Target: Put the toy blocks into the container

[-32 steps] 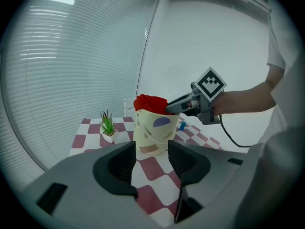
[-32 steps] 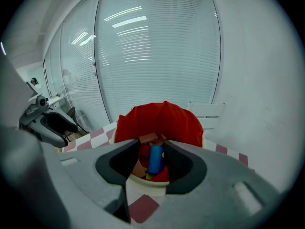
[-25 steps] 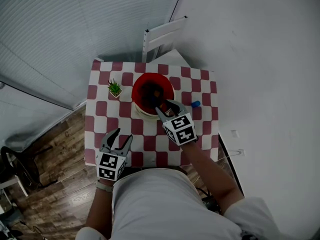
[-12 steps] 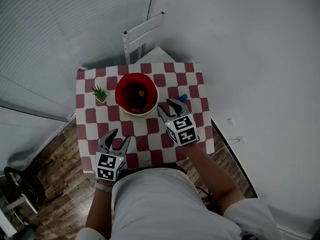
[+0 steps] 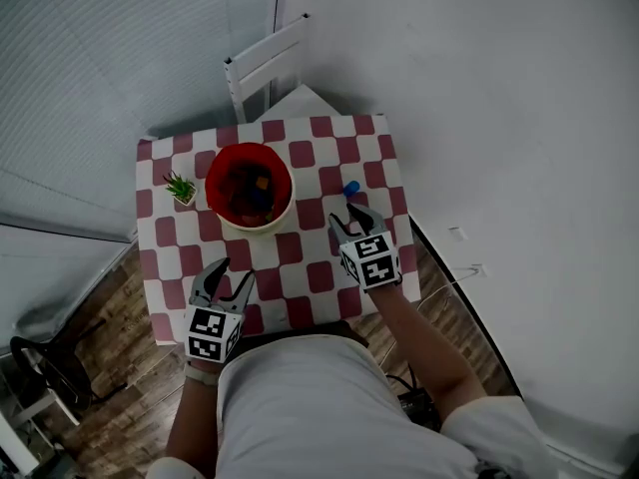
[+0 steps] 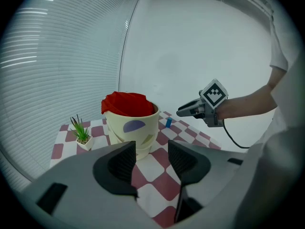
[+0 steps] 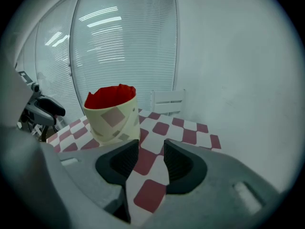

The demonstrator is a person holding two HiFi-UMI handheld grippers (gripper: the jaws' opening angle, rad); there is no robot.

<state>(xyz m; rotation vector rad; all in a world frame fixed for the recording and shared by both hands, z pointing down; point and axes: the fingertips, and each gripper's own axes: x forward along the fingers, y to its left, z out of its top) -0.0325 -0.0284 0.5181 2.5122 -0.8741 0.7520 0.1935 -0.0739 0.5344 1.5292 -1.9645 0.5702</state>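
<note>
**Operator:** Blue plastic, small and square-edged: is that the one left out?

**Coach:** Yes. Your blue block (image 5: 350, 189) lies on the checked tablecloth (image 5: 319, 267), just beyond your right gripper (image 5: 351, 218) and to the right of the container (image 5: 252, 227). Other blocks (image 5: 252, 188) already sit inside it.

**Operator:** And my jaws?

**Coach:** Both pairs stand apart with nothing between them. Your right gripper's own view shows only cloth in the gap. Your left gripper (image 5: 235, 272) hovers by the near table edge, well apart from the block.

**Operator:** How should I take it?

**Coach:** I'd tip your right gripper down until the block sits between the jaws, then close across two flat faces, not a corner. Hard, smooth plastic may skid on the cloth if you nudge it. Lift clear of the rim before you let go. The container is a tall, cream, tapering tub with a red lining, and a knock might tip it. Mind the little potted plant (image 5: 181, 187) to its left.
</note>
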